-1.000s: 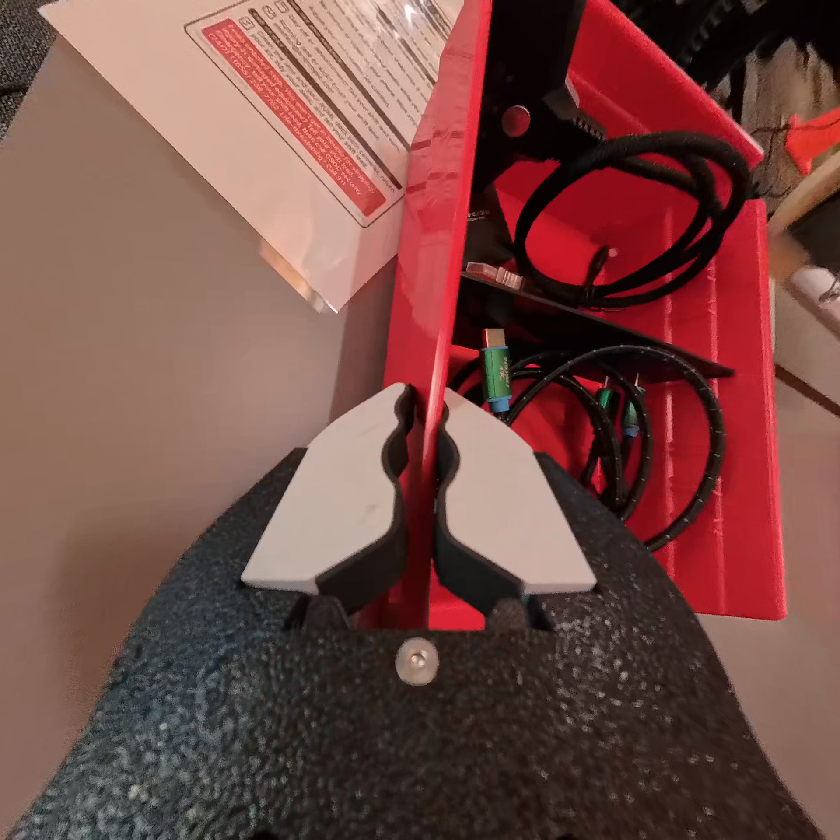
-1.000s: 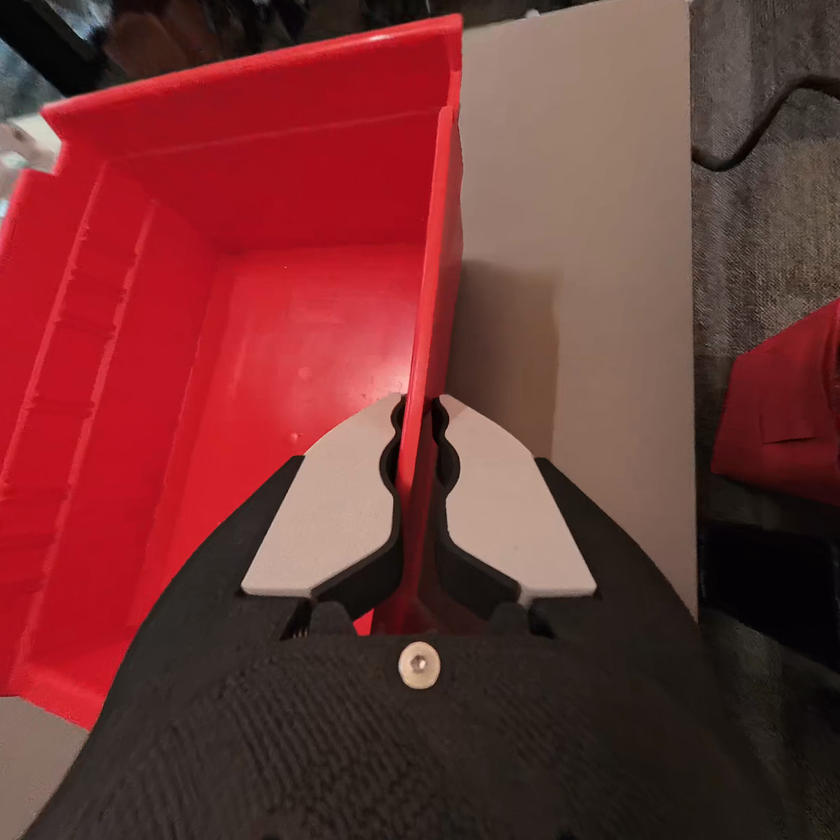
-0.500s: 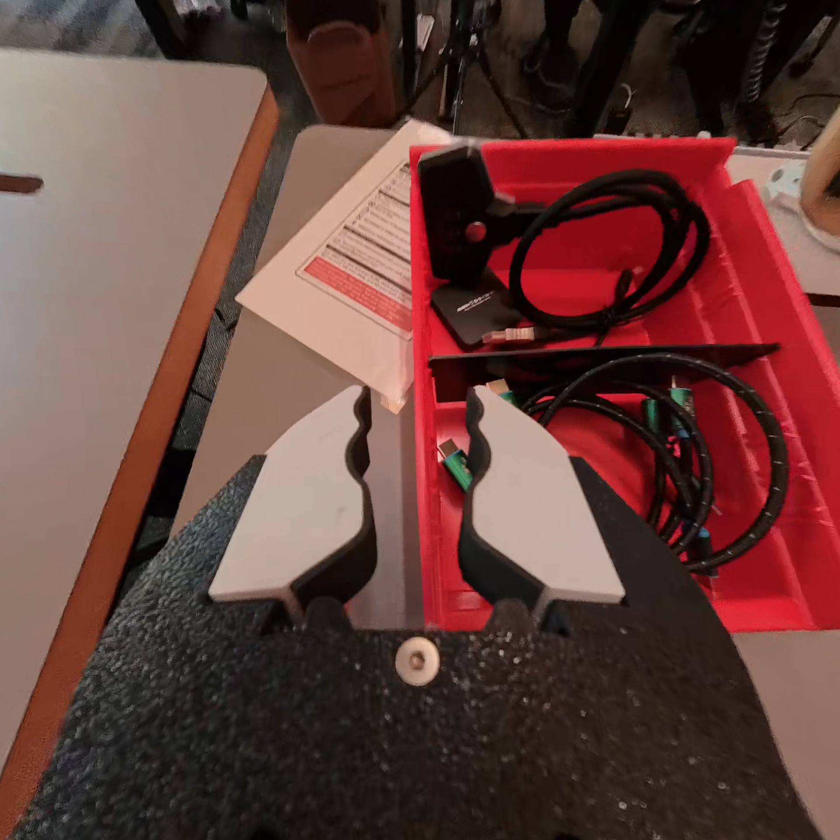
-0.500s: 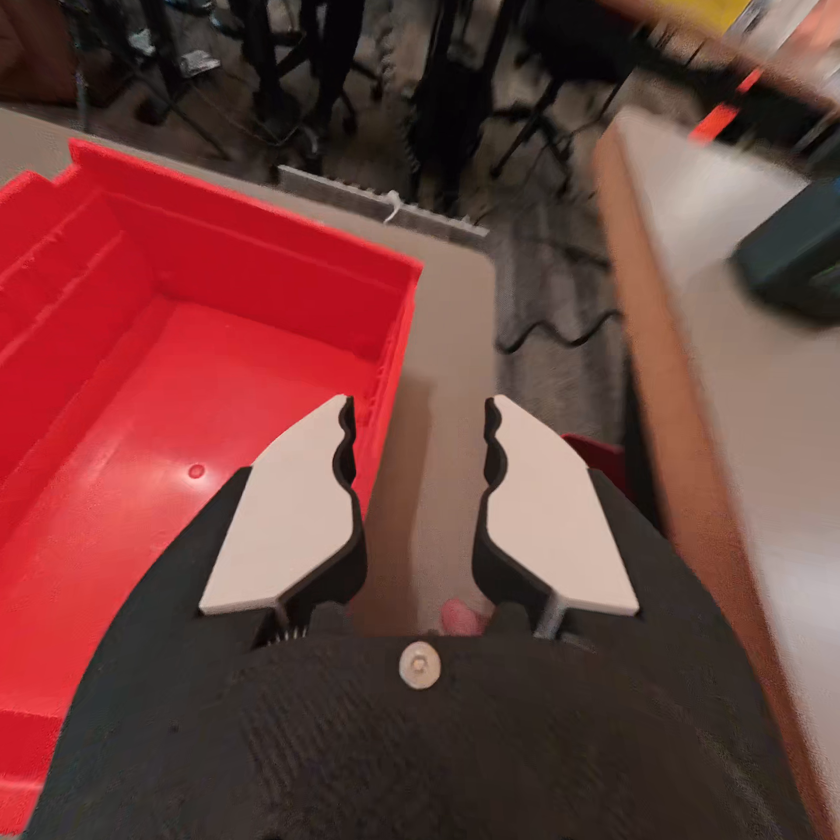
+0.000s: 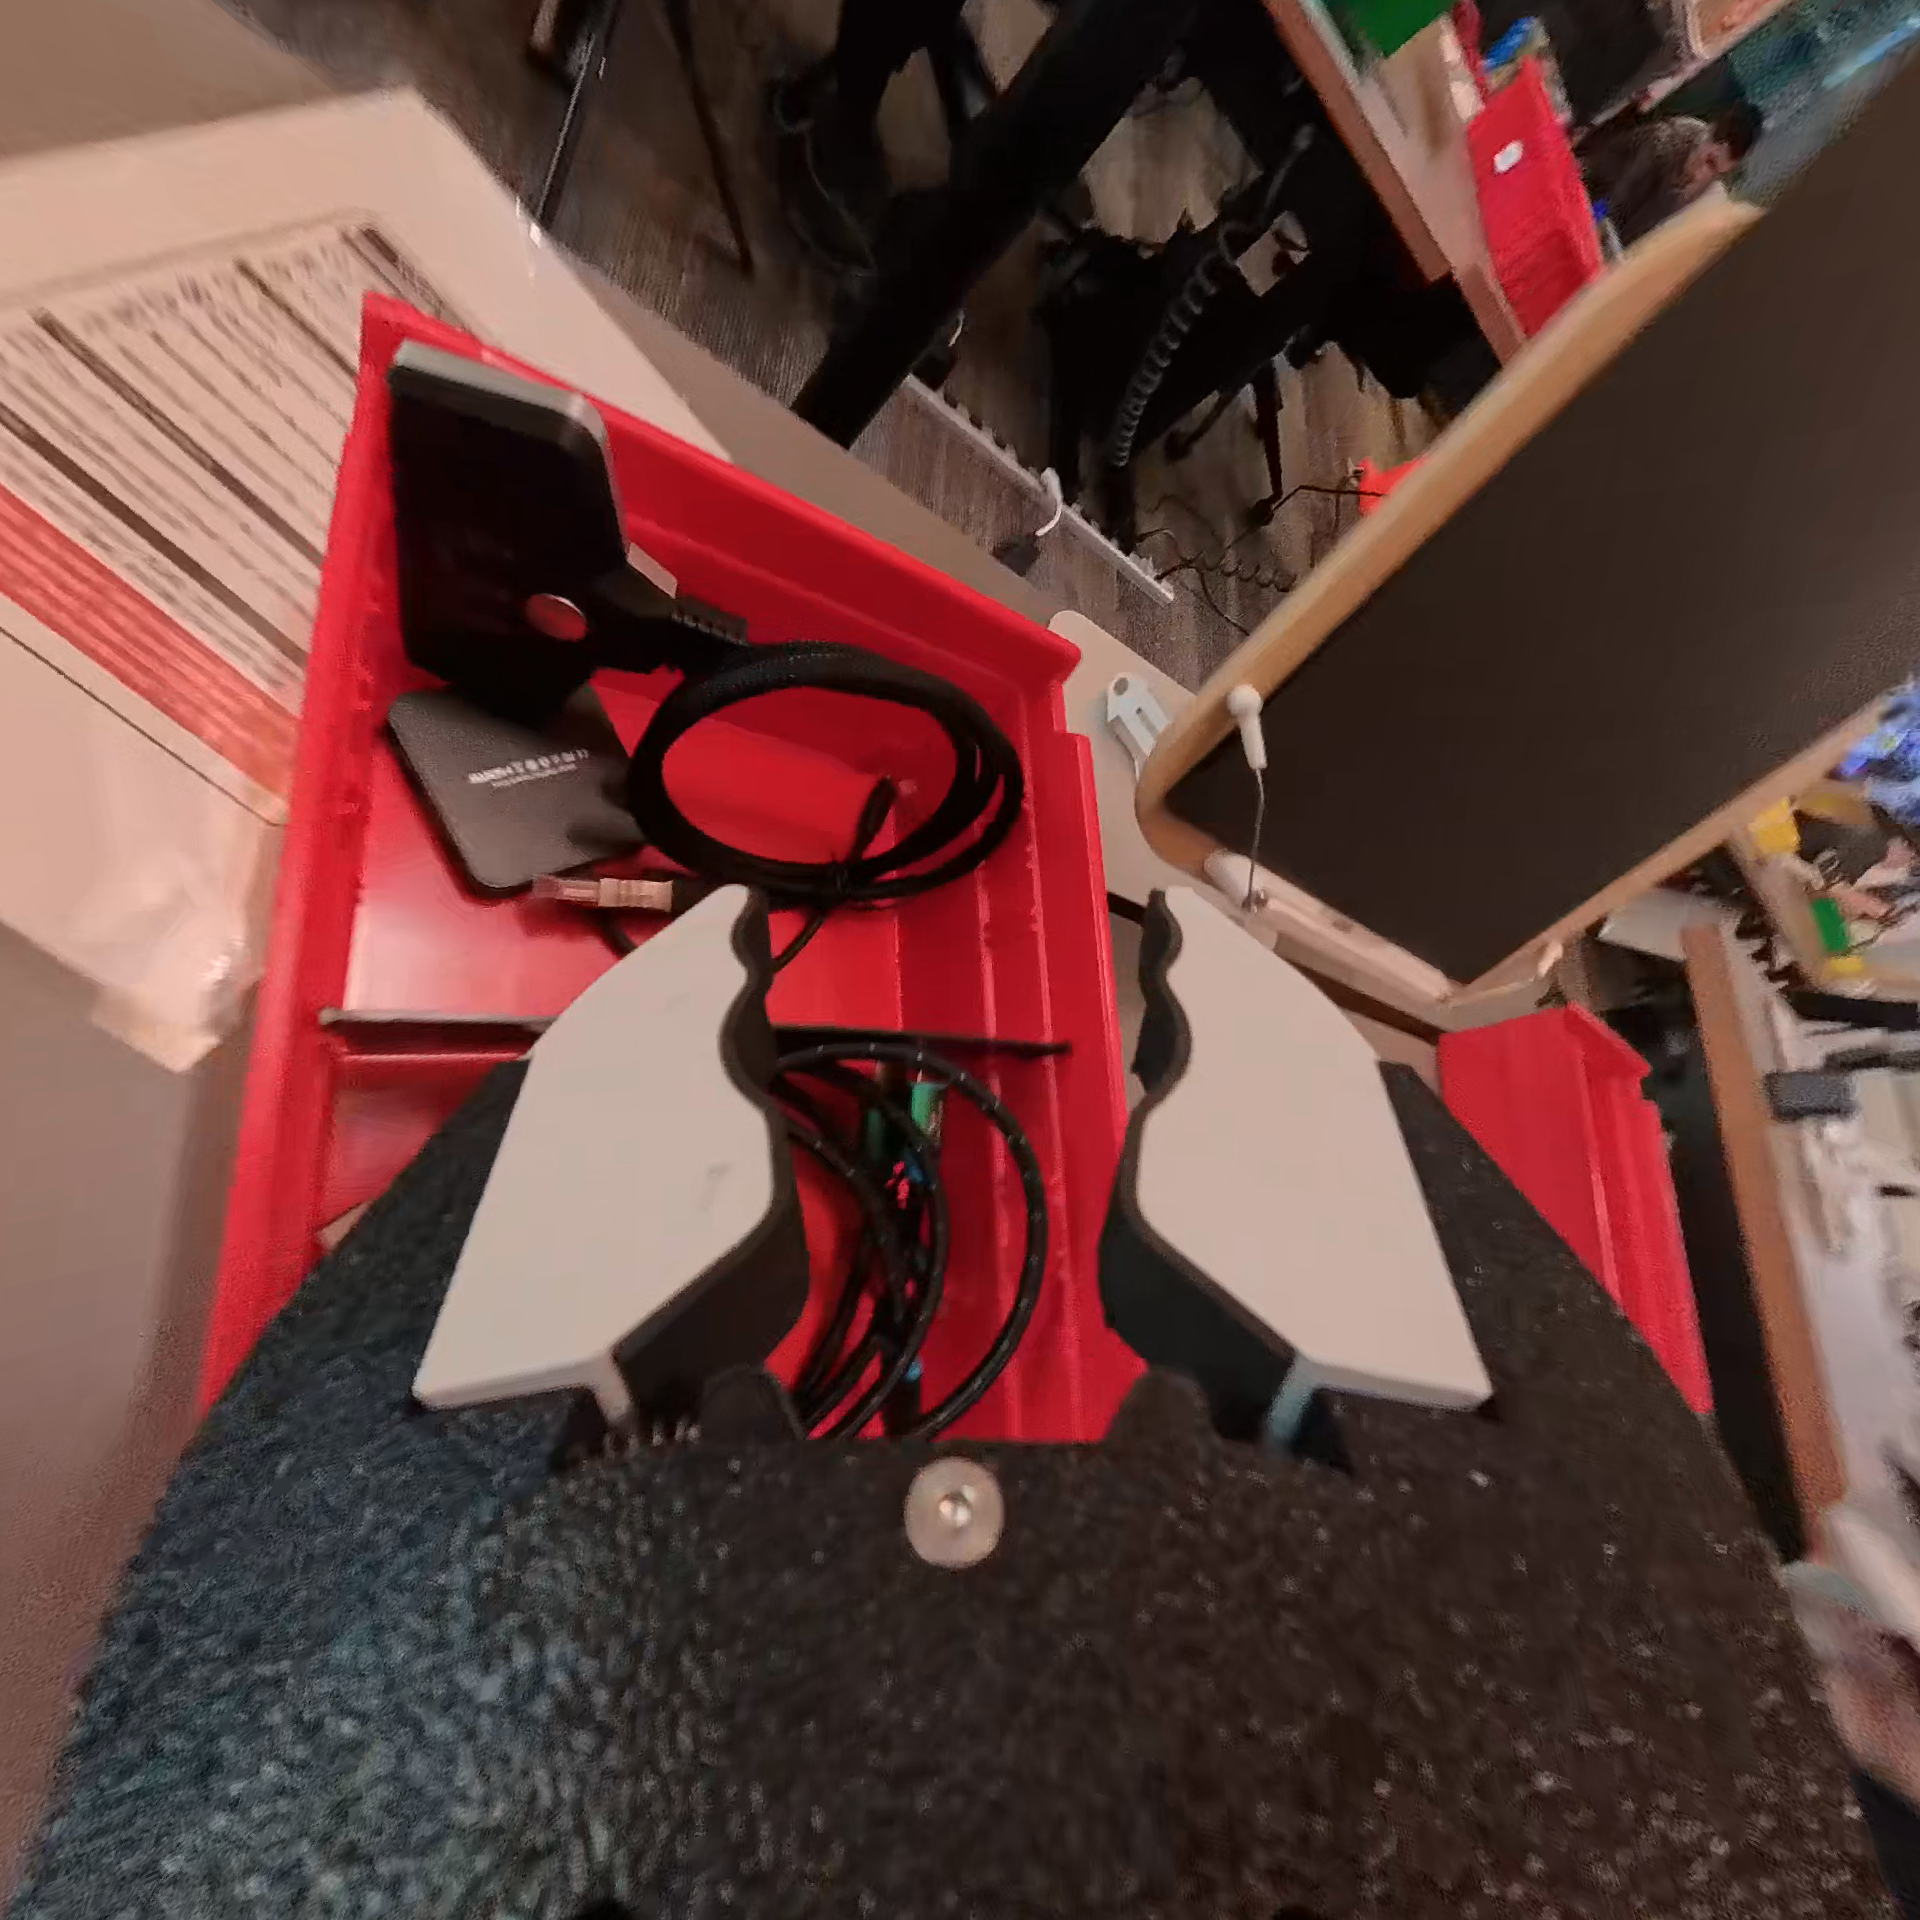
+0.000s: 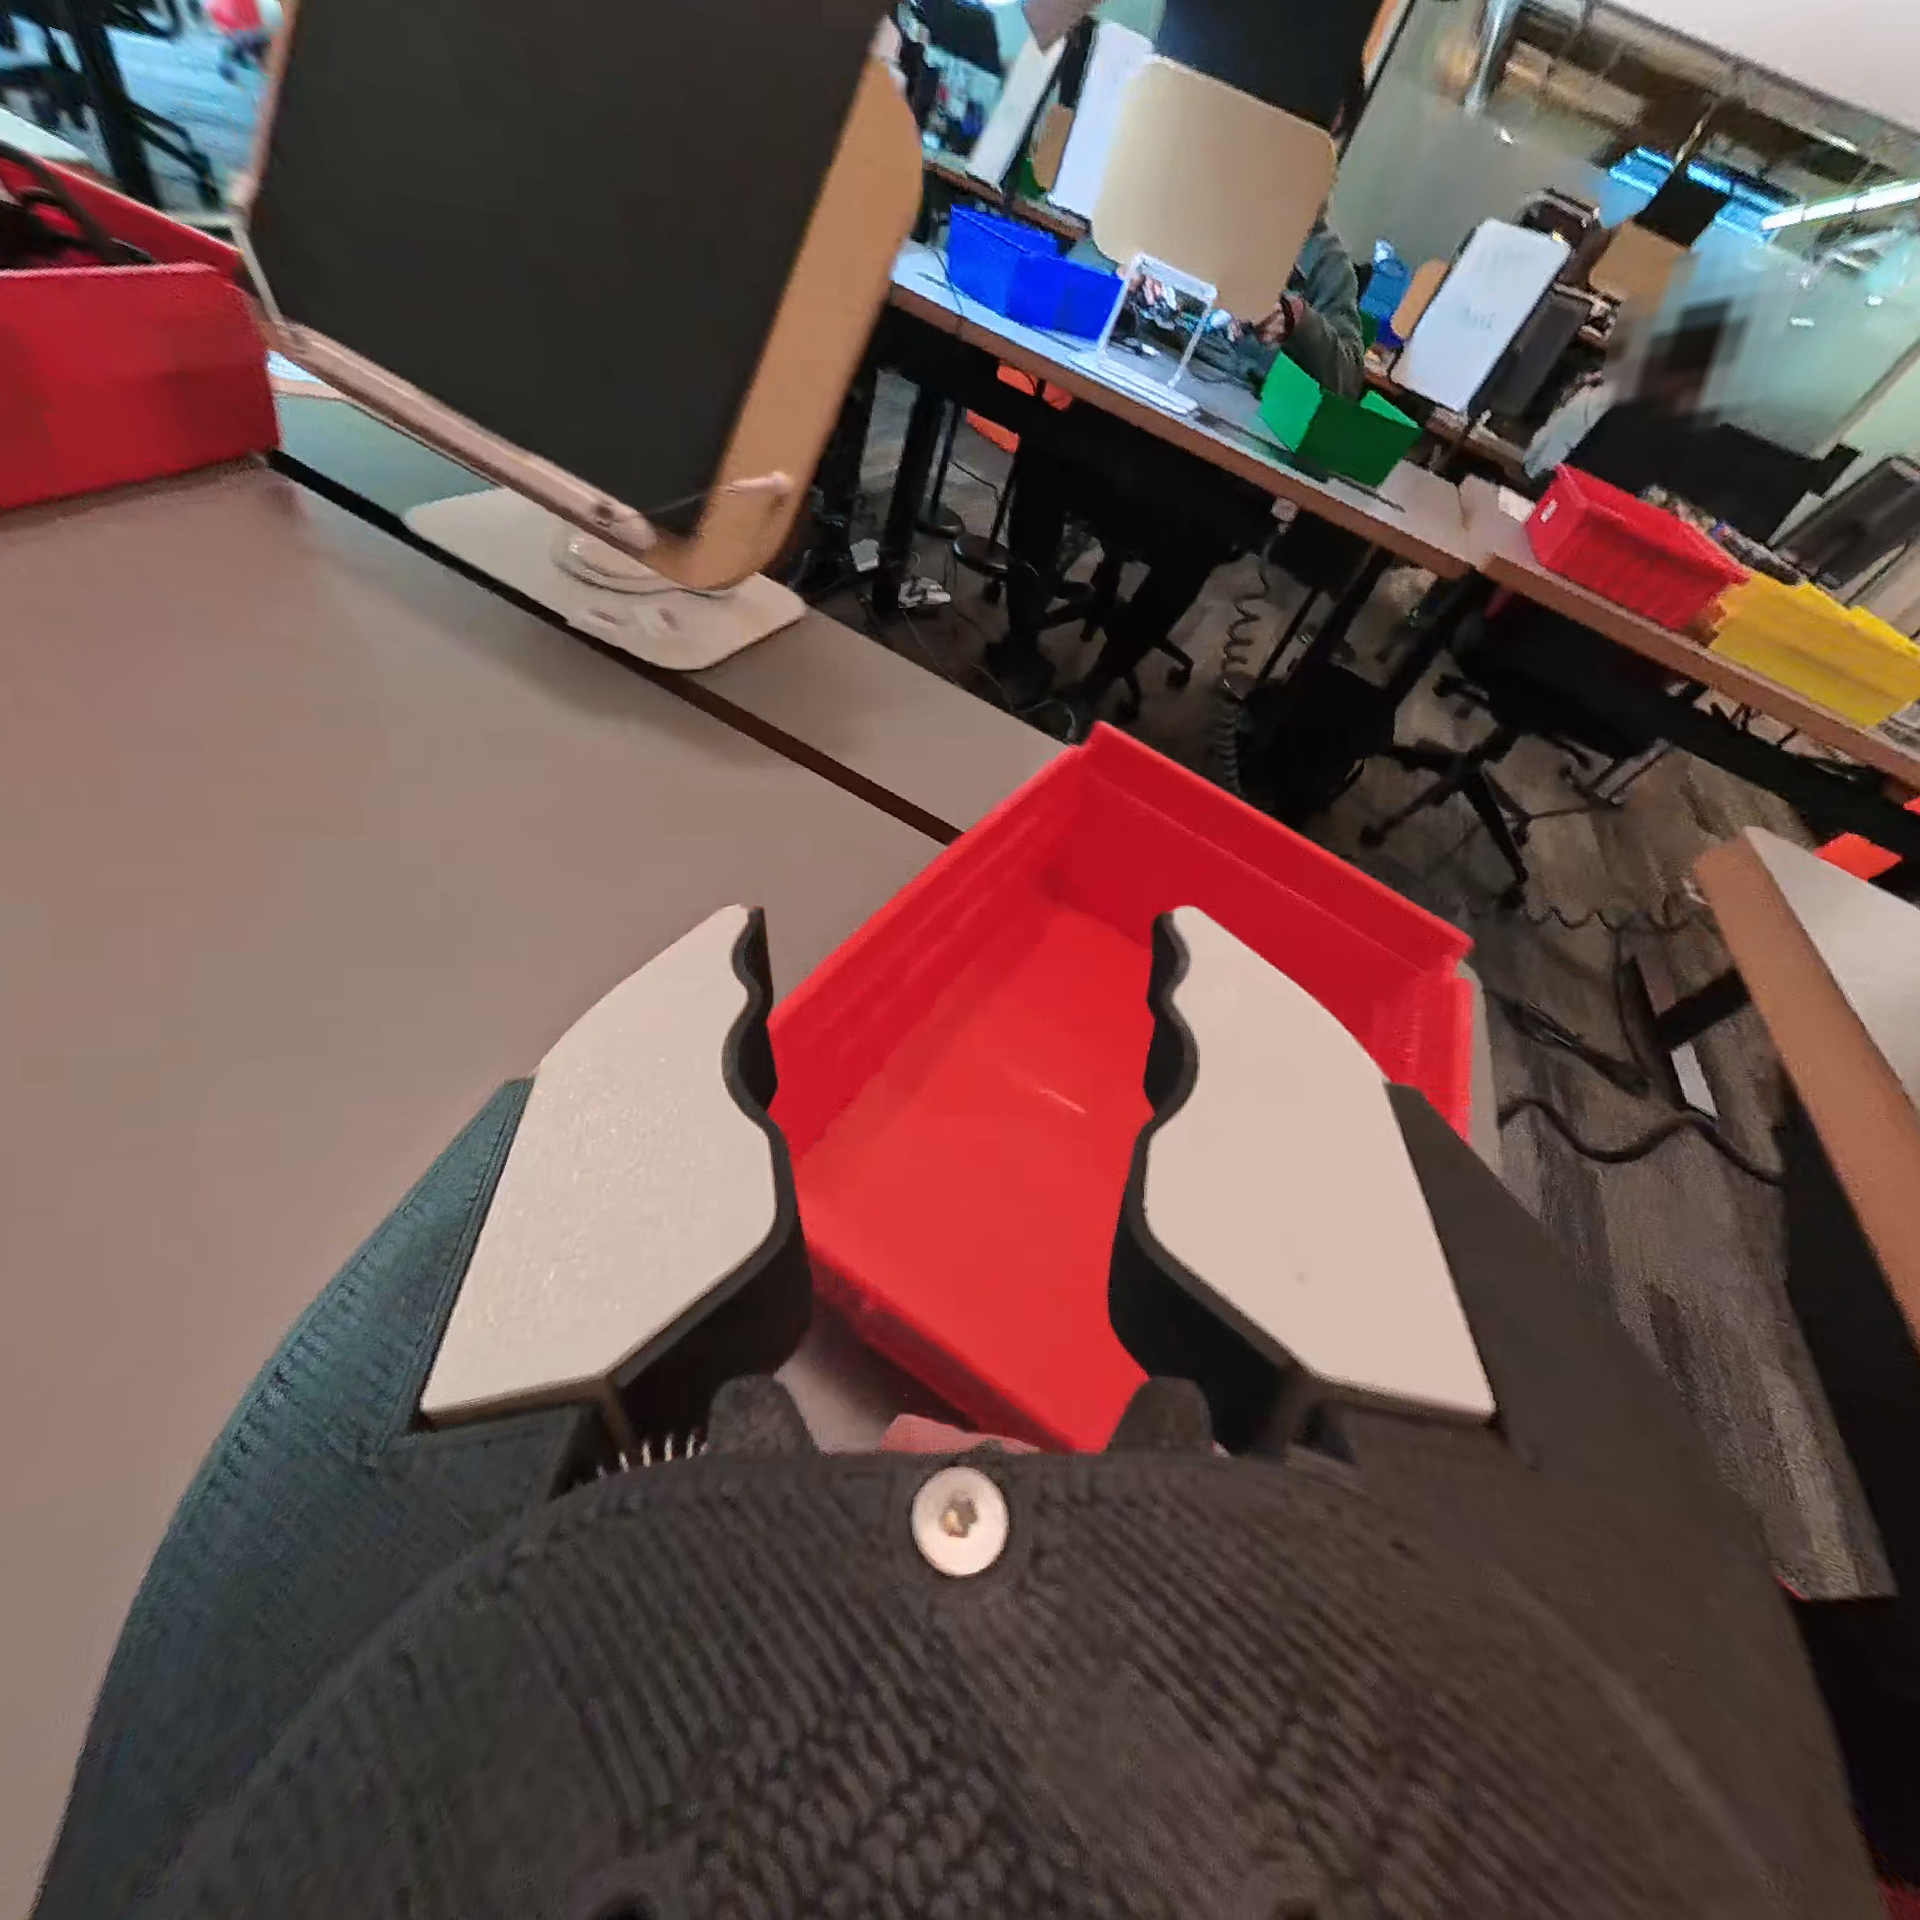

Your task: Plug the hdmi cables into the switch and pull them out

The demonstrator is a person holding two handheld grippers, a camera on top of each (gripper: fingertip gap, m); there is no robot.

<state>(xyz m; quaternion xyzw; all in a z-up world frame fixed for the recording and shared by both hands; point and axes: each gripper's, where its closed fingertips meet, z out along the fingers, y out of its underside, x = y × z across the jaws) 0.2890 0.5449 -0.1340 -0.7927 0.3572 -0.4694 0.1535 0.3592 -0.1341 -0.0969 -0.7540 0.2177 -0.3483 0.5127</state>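
A red bin (image 5: 281, 1039) holds a black switch (image 5: 499, 520) at its far end, propped on a flat black box (image 5: 520, 790). A coiled black cable (image 5: 831, 790) runs from the switch. Behind a dark divider (image 5: 416, 1023), braided cables with green plugs (image 5: 920, 1117) lie in the near compartment. My left gripper (image 5: 951, 914) is open and empty above this bin. My right gripper (image 6: 961, 925) is open and empty above a second, empty red bin (image 6: 1278, 831).
A printed sheet (image 5: 156, 468) lies left of the cable bin. A dark panel on a stand (image 6: 561, 239) rises at the back of the grey table (image 6: 312, 779). The cable bin's corner (image 6: 104, 364) shows far left. Other tables with coloured bins and people stand beyond.
Both grippers were shut on bin walls one second ago. They let go, opened wide and rose; the left swung over the cable bin, the right tilted up toward the room.
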